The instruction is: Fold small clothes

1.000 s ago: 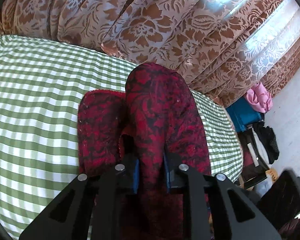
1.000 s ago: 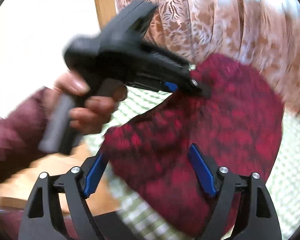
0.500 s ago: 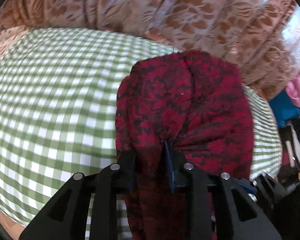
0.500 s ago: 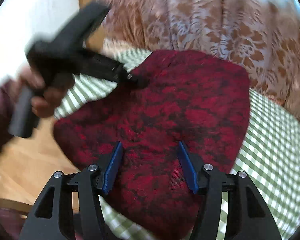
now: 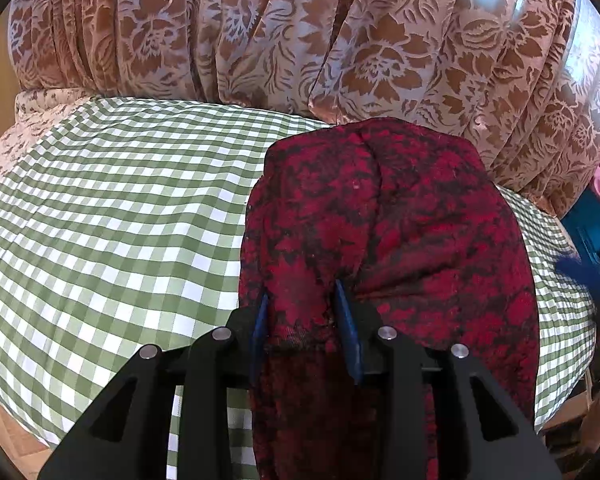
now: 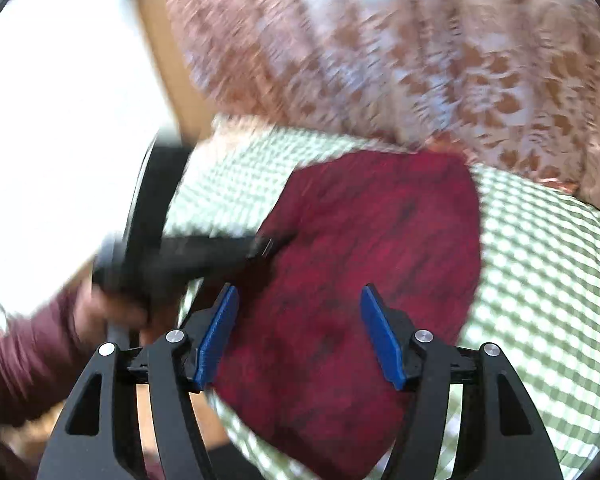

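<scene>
Left wrist view: the left claw point(image 5: 302, 312) pinches the near edge of the red garment point(image 5: 400, 220) lying on the green checked cloth point(image 5: 120, 220). The right claw point(image 6: 300, 328) hangs spread above that garment, gripping nothing.

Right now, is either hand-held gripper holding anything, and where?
The left hand-held gripper pinches the red garment at its near edge; the right hand-held gripper is open, holding nothing.

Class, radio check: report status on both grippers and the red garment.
Left gripper shut on red garment, bunched edge pinched. Right gripper open, above the garment, gripping nothing. Garment lies on checked cloth. Nothing in the way.
</scene>
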The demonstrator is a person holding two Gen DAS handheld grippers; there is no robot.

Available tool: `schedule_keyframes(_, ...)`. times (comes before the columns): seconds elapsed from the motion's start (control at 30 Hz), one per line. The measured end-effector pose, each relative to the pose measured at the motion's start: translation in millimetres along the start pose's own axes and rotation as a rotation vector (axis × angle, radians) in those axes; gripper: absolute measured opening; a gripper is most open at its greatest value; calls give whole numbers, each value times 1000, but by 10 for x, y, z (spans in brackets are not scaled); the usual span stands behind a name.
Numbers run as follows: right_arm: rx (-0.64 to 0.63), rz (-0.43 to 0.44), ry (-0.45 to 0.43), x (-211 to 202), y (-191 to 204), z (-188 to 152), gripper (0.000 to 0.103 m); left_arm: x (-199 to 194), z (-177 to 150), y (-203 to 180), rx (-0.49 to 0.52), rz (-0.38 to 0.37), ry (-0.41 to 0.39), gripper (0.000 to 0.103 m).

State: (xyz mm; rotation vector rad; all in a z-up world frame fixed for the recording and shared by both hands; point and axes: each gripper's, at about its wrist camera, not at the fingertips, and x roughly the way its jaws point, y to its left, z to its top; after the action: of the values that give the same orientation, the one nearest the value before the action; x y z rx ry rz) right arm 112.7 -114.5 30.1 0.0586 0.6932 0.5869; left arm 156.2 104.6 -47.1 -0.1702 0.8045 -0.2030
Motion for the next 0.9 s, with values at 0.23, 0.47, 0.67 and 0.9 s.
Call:
schedule_keyframes(0.23, 143, -170, 7, 501, -351, 452, 63, 20, -53, -77, 15, 22, -37, 33)
schedule_keyframes(0.47, 121, -325, 119, 1227, -481, 304, 63, 107, -88, -106, 30, 37, -62, 32)
schedule_keyframes(0.67, 140, -291, 92, 1196, -560, 274, 63, 77, -94, -131, 29, 49, -70, 32)
schedule_keyframes(0.9, 180, -263, 42, 1012, -585, 267, 80, -42, -104, -198, 37, 77, -81, 33)
